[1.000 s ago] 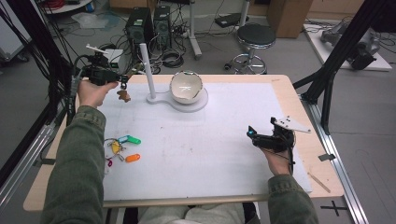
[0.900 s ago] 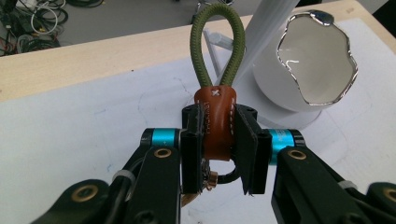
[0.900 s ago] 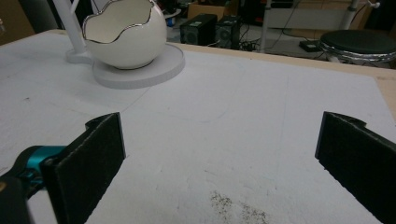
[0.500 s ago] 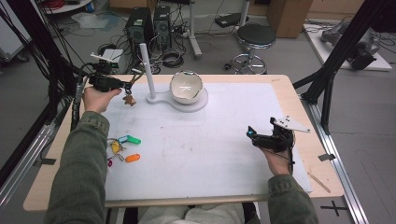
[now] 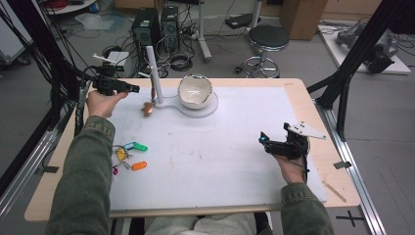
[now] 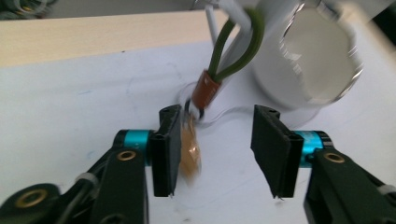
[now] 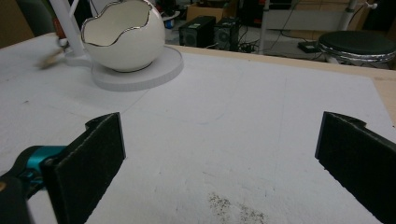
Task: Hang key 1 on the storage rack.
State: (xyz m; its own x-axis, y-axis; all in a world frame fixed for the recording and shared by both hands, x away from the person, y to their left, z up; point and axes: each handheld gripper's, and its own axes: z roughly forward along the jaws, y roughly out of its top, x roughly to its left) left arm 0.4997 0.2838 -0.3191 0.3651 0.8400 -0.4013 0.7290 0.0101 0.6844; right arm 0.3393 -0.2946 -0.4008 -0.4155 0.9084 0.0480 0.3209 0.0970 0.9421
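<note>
Keychain pendant (image 6: 190, 150) hangs from the white stand (image 5: 153, 73), between my released left tongs (image 6: 217, 147), just opening; right tongs (image 7: 219, 158) gape.

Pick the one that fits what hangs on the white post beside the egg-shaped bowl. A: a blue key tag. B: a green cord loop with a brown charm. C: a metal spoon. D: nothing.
B: in the left gripper view a green cord loop hangs from the white post, its brown charm dangling between the open left gripper jaws.

Charm (image 5: 147, 108) hangs from post (image 5: 153, 73), left of bowl (image 5: 195, 91).
</note>
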